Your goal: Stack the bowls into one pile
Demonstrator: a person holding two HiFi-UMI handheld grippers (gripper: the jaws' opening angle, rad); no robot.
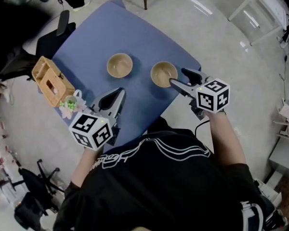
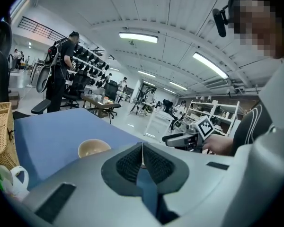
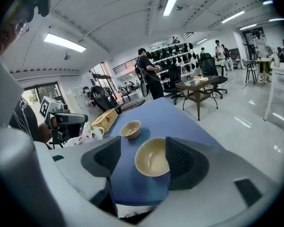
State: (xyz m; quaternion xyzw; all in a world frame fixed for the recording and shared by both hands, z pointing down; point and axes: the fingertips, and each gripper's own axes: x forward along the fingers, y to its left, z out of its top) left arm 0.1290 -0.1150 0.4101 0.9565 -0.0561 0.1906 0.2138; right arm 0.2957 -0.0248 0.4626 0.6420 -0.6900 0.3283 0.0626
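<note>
Two tan bowls stand apart on the blue table (image 1: 96,37): a left bowl (image 1: 119,65) and a right bowl (image 1: 164,74). My right gripper (image 1: 178,77) is open at the near right side of the right bowl. In the right gripper view that bowl (image 3: 152,157) sits between the spread jaws of the right gripper (image 3: 144,151), resting on the table, with the other bowl (image 3: 131,129) farther off. My left gripper (image 1: 119,93) hangs over the table's near edge, short of the left bowl. In the left gripper view the left gripper (image 2: 142,154) is shut with nothing in it, and one bowl (image 2: 93,148) shows beyond.
A wicker basket (image 1: 50,81) and a white mug (image 1: 70,105) holding flowers stand at the table's left edge. The table's near corner lies just under the right gripper. Office chairs and shelving surround the table on a grey floor.
</note>
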